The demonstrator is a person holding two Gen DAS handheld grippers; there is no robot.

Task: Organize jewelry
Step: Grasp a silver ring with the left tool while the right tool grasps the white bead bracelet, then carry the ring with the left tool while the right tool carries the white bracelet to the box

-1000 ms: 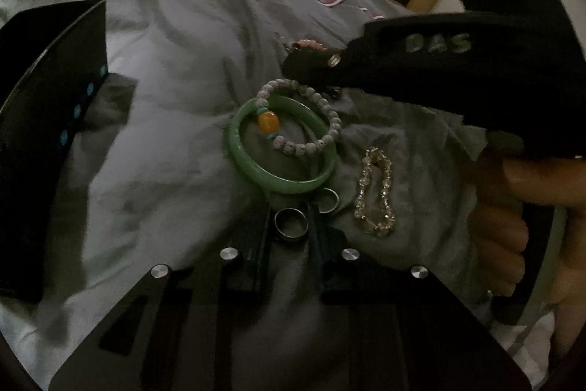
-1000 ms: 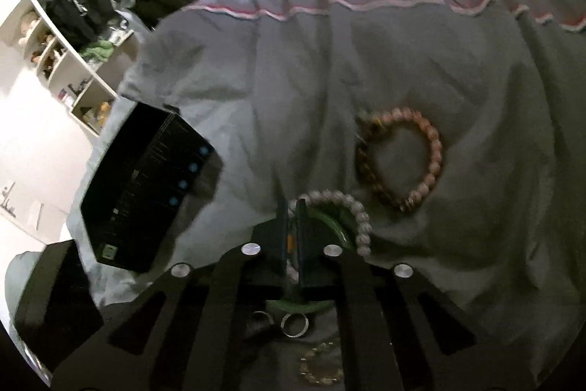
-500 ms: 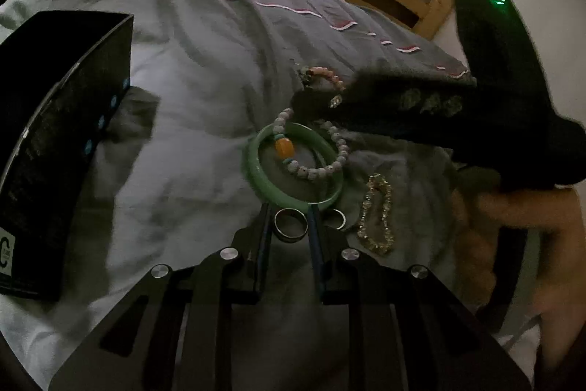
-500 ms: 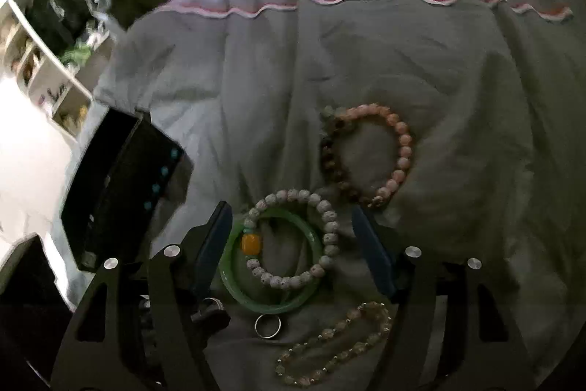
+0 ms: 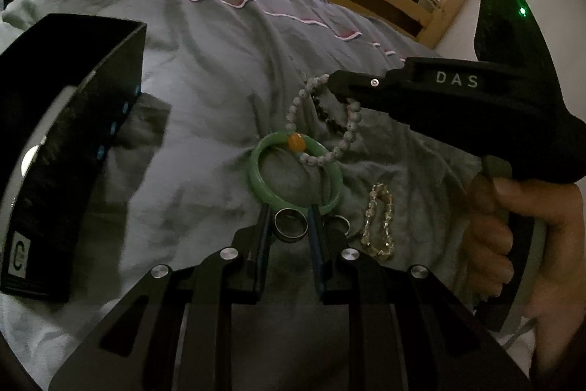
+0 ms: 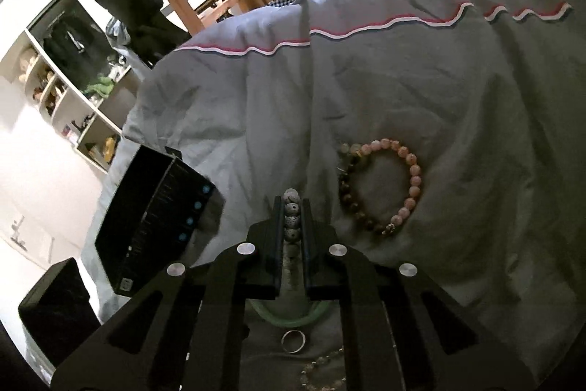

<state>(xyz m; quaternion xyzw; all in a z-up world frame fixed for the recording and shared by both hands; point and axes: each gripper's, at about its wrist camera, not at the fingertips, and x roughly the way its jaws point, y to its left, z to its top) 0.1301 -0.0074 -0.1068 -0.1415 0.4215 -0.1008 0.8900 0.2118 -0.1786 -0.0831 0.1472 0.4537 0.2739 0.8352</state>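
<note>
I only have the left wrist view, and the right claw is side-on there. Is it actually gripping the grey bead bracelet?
Observer: Yes. The right wrist view shows the right claw shut on the grey bead bracelet, with beads lined up between its fingers.
Operator: What's the dark bracelet behind it?
Observer: A pink and brown bracelet, lying flat on the duvet, clear of the claw.
Operator: Is there only one box?
Observer: No. A second black box shows at the lower left of that view, past the first black box.
</note>
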